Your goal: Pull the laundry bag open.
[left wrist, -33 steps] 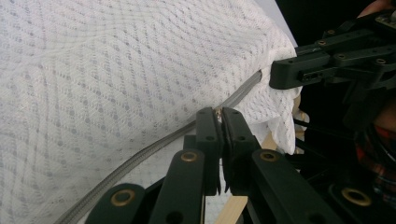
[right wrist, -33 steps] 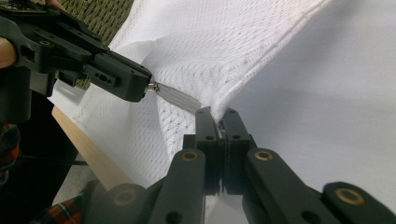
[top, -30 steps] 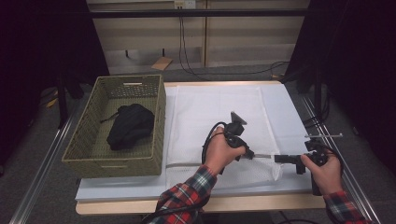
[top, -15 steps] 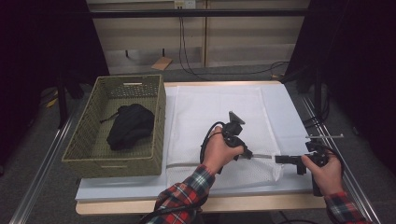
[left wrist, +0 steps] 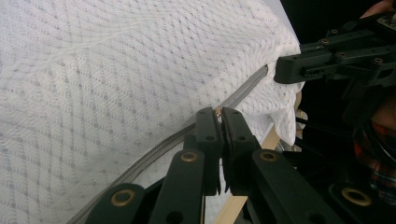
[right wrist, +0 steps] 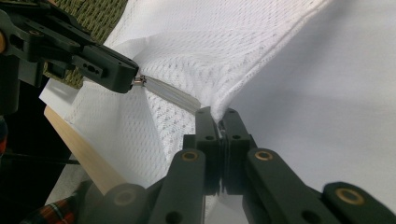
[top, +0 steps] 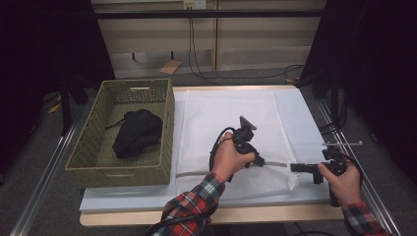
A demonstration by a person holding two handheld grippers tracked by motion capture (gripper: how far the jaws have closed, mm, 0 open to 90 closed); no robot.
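Observation:
A white mesh bag (top: 231, 118) lies flat on the table, its grey zipper (top: 275, 164) running along the near edge. My left gripper (top: 259, 162) is shut on the small metal zipper pull (left wrist: 217, 111), with the zipper (left wrist: 154, 149) trailing down-left of its jaws in the left gripper view. My right gripper (top: 294, 167) is shut on the bag's corner (right wrist: 215, 109) at the zipper's end. The two grippers face each other a short way apart, and the zipper (right wrist: 168, 91) is stretched taut between them. The right gripper (left wrist: 280, 72) shows at the upper right of the left gripper view, and the left gripper (right wrist: 133, 79) at the upper left of the right gripper view.
A woven olive basket (top: 98, 152) stands at the table's left, a black garment (top: 136, 132) inside it. The table top (top: 305, 113) reaches a little past the bag on the right. Its wooden front edge (top: 275, 214) is just below the hands. Cables trail on the floor behind.
The loose fold of mesh by the right gripper has flattened a little. Both hands have stayed where they were.

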